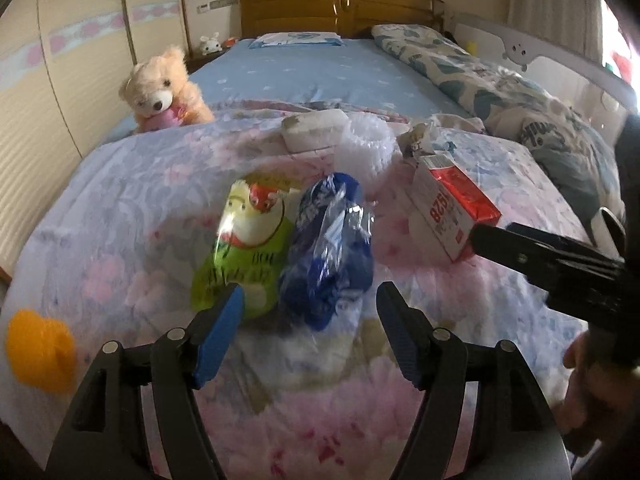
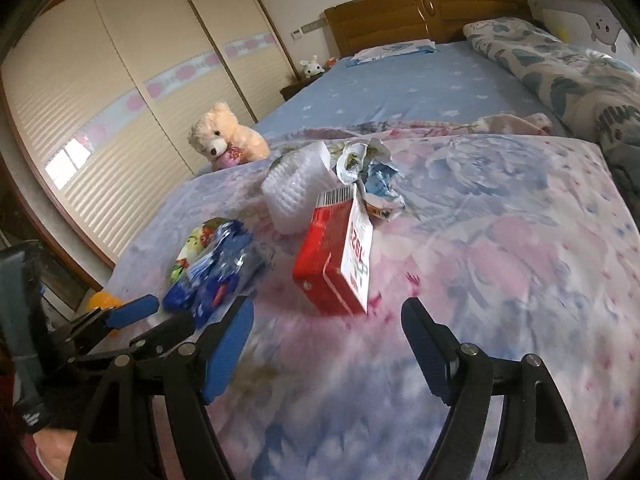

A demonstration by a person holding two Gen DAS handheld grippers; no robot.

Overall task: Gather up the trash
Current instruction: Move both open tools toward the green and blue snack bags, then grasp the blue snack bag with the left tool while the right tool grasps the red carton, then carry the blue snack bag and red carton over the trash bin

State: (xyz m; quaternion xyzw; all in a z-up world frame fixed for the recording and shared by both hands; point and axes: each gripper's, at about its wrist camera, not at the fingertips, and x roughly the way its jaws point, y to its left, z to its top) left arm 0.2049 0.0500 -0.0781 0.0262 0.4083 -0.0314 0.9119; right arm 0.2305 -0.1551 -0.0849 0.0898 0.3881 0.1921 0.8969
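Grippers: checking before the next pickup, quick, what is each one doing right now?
Left gripper: open, empty, blue wrapper just ahead.
Right gripper: open, empty, red box just ahead.

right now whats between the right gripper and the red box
Nothing but bare floral quilt. In the right wrist view the right gripper is open just short of the red box, with only fabric between.
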